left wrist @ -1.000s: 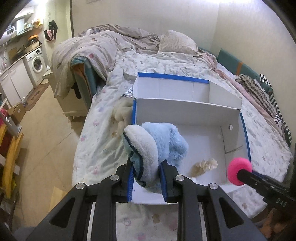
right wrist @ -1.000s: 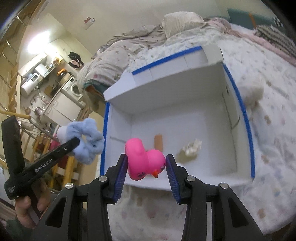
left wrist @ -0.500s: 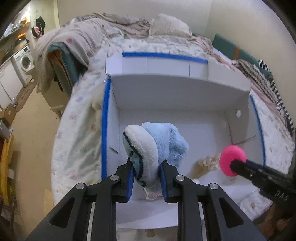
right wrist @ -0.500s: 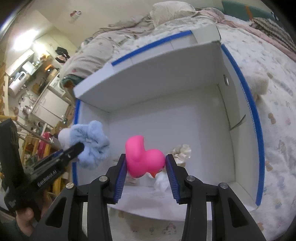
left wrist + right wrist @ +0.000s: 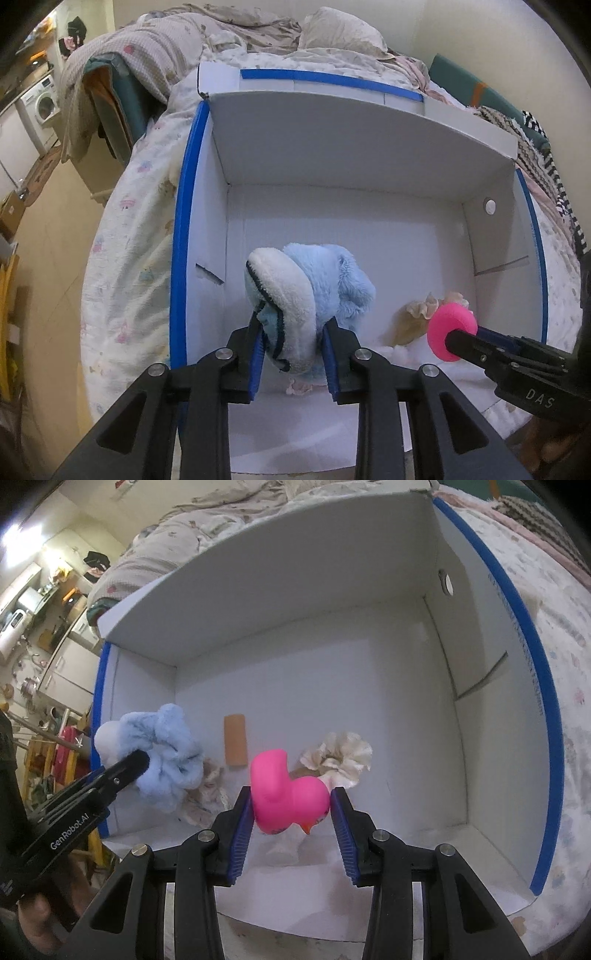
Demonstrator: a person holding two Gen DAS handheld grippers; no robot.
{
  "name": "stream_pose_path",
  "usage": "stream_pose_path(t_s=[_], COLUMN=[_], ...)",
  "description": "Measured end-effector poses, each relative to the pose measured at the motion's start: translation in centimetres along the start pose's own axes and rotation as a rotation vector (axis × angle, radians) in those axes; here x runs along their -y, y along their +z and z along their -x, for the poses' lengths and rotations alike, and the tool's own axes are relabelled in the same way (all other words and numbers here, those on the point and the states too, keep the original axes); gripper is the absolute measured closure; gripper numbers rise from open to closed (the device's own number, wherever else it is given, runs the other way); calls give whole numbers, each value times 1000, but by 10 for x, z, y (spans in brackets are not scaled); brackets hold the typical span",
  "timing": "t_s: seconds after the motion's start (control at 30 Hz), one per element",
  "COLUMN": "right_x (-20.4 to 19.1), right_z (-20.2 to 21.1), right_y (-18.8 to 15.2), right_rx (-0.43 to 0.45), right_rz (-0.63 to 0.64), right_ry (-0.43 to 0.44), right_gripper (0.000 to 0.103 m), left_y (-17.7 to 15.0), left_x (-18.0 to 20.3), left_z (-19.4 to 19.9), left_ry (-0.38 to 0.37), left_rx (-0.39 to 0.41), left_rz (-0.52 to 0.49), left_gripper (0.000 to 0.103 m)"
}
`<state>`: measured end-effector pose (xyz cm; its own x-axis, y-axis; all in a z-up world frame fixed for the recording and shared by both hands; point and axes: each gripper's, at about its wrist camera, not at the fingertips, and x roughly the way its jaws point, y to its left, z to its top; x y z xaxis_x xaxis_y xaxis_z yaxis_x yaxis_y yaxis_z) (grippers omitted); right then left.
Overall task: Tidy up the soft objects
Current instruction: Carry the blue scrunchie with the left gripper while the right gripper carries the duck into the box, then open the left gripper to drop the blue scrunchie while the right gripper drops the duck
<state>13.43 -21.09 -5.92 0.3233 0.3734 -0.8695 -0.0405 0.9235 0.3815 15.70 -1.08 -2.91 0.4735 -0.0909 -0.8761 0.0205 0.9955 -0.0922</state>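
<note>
My left gripper (image 5: pixel 293 350) is shut on a fluffy light-blue and white plush (image 5: pixel 314 284) and holds it over the left part of the white, blue-edged box (image 5: pixel 332 155). My right gripper (image 5: pixel 291 812) is shut on a pink rubber duck (image 5: pixel 288 797) and holds it low over the box floor (image 5: pixel 332 686). The plush also shows in the right wrist view (image 5: pixel 166 760), and the duck in the left wrist view (image 5: pixel 450 332). A cream frilly soft item (image 5: pixel 340 757) lies on the box floor behind the duck.
A small tan cylinder (image 5: pixel 235 744) and a pale crumpled cloth (image 5: pixel 207 794) lie in the box. The box stands on a bed with a patterned cover (image 5: pixel 129 221). Pillows and blankets (image 5: pixel 332 33) lie at the bed's far end. Floor and a washing machine (image 5: pixel 44 103) are at left.
Both grippers have moved forward and down into the box, still holding the plush and the duck. The box now fills both views.
</note>
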Motion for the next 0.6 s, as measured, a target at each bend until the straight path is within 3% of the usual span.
stream_pose_path(t_s=[0.47,0.6], right_x=[6,2], right_z=[-5,-5], right_y=[1,1], right_rx=[-21,-9], right_rz=[-24,-19], right_ry=[-54,-58], right_gripper=[58,52], left_y=[-6,-6], left_x=[7,9], left_z=[4,8], left_ry=[54,59], left_rx=[32,47], left_rz=[-43,-54], left_gripper=[67,52])
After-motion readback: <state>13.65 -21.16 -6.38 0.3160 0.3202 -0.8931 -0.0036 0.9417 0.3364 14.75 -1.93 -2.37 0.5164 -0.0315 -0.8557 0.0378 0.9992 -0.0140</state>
